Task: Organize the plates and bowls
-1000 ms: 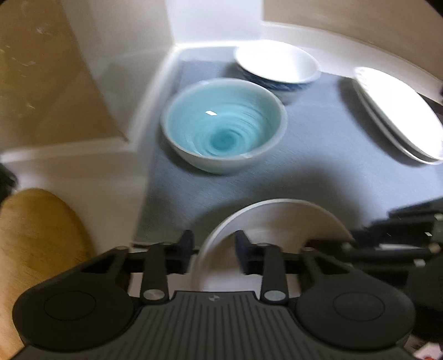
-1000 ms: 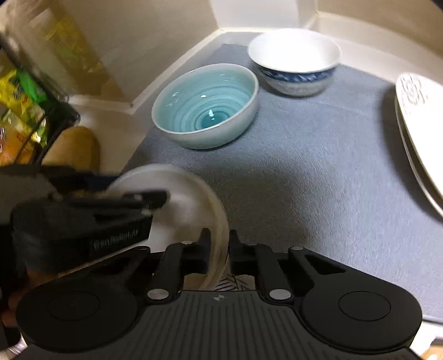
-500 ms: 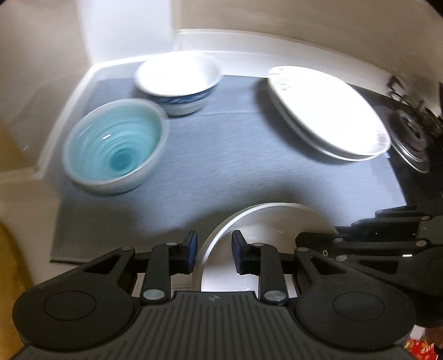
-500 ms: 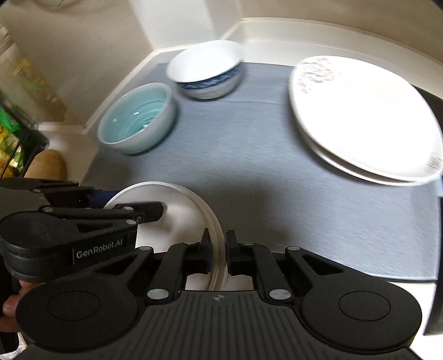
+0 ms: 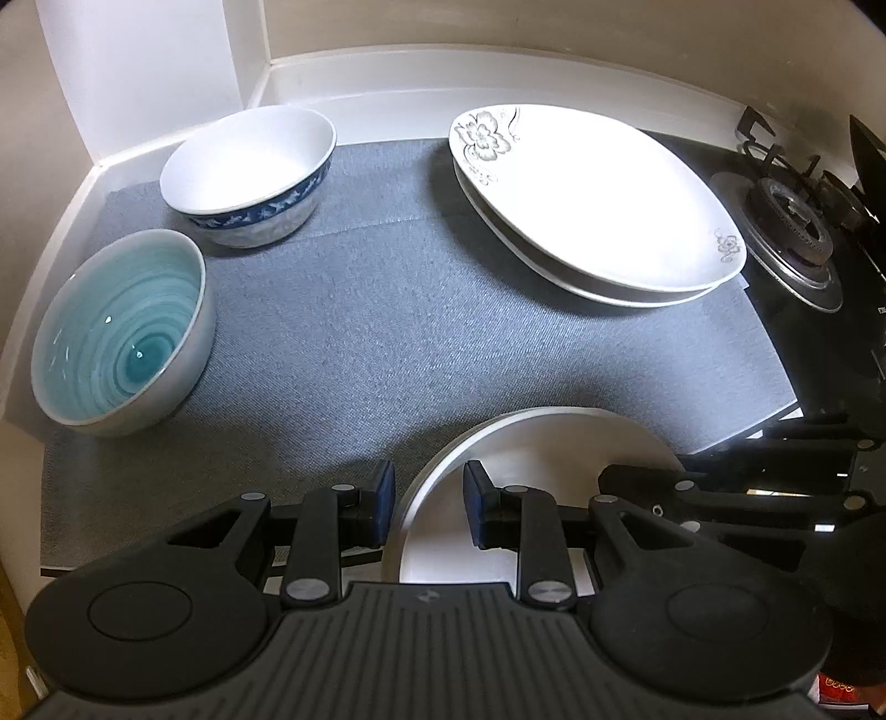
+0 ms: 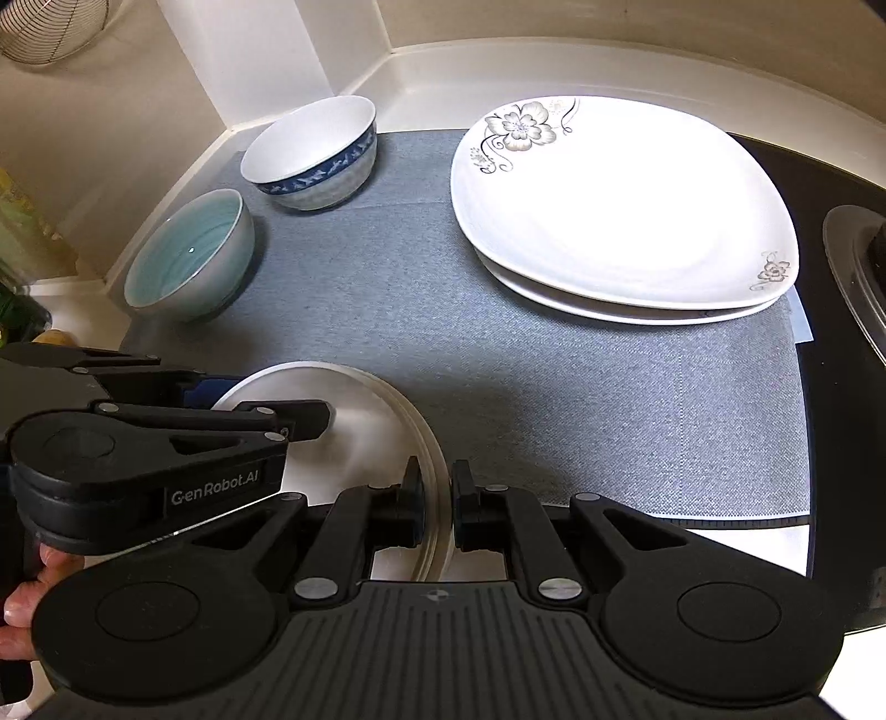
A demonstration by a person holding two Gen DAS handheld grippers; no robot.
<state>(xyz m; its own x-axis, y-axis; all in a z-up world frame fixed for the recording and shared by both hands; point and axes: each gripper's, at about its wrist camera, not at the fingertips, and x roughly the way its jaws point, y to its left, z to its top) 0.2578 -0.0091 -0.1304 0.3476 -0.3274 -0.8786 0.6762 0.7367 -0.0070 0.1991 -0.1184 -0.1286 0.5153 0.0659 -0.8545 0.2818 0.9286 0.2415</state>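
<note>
Both grippers hold a stack of small round white plates [image 5: 554, 448] [image 6: 382, 410] above the near edge of the grey mat [image 5: 387, 310]. My left gripper [image 5: 427, 501] grips its left rim. My right gripper [image 6: 437, 504] is shut on its right rim. Two large white flowered plates [image 5: 592, 205] [image 6: 620, 205] lie stacked at the mat's far right. A turquoise bowl [image 5: 119, 332] [image 6: 185, 260] sits at the left. A white bowl with a blue band [image 5: 249, 166] [image 6: 310, 155] stands behind it.
A gas burner [image 5: 792, 221] on a black hob borders the mat on the right; its edge shows in the right wrist view [image 6: 858, 266]. White raised counter walls [image 5: 443, 66] enclose the back and left. A wire strainer [image 6: 50, 27] hangs at the upper left.
Both grippers have swung right with the small plates; the bowls have slid left in view, and the large flowered plates and burner have come into view.
</note>
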